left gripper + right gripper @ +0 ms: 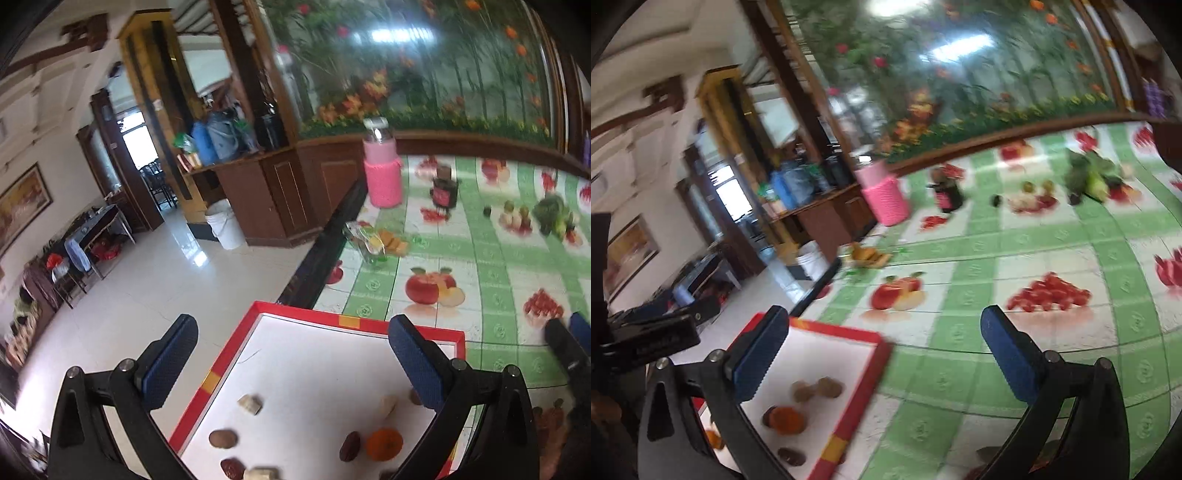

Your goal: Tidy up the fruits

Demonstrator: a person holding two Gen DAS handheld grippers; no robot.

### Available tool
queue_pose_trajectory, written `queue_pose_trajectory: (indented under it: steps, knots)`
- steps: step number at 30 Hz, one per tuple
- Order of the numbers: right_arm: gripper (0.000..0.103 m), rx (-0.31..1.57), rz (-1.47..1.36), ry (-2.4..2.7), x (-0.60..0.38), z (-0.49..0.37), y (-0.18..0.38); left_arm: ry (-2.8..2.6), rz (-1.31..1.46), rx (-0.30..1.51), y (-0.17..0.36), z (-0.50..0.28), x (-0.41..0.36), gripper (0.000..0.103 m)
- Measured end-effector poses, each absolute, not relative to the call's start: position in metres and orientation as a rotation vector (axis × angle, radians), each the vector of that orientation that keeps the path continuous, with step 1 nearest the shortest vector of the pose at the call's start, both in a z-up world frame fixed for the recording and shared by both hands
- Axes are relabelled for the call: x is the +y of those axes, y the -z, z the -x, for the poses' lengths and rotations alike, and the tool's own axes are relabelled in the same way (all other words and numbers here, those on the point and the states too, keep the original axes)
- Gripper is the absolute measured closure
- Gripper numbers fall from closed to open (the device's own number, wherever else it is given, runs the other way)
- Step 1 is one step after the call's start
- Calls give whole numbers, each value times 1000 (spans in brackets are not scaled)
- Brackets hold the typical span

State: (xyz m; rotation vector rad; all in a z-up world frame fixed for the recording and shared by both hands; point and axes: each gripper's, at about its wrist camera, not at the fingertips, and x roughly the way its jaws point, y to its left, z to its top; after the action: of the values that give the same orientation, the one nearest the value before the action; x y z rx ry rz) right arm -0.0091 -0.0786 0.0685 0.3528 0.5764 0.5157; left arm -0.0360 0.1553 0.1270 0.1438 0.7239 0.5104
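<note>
The left claw (295, 363) hangs spread wide and empty over a red-rimmed white tray (364, 322). In the tray lie a small orange fruit (383, 443), dark red dates (349, 446) and pale chunks (250, 404). The right claw (884, 354), likewise agape and empty, straddles the tray's corner and the green-checked counter (997, 369). Farther off stands a pink-sleeved bottle (382, 173).

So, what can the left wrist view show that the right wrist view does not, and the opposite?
Only the left wrist view shows two pale chunks in the red-rimmed tray and the bottle's clear neck and white cap.

Only the right wrist view shows purple grapes at the far right wall.

Both show the tray, the orange fruit, the pink-sleeved bottle, the dark jar, the snack packet and the green checked tablecloth. The left gripper and right gripper are open.
</note>
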Motion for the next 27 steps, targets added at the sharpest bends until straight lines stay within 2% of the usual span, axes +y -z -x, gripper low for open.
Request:
queue_pose_trajectory:
  steps: [3,8,17,24,27]
  knots:
    - [0,577,-478,-495,-99,5,-63,-505,-171,805,-119,12,149,0]
    - [0,598,-568,-486,-115,-2,-60,-486,-222,804,-116,0,134,0]
    - [0,550,-460,-513,-105,8,-76,-450,-148,830,-105,-16,132,0]
    - [0,479,-438,-494,-108,27,-93,-422,-61,640,-130,61,128,0]
    - [0,363,-352,-488,-102,55,-107,-416,-57,592,-134,117,126,0]
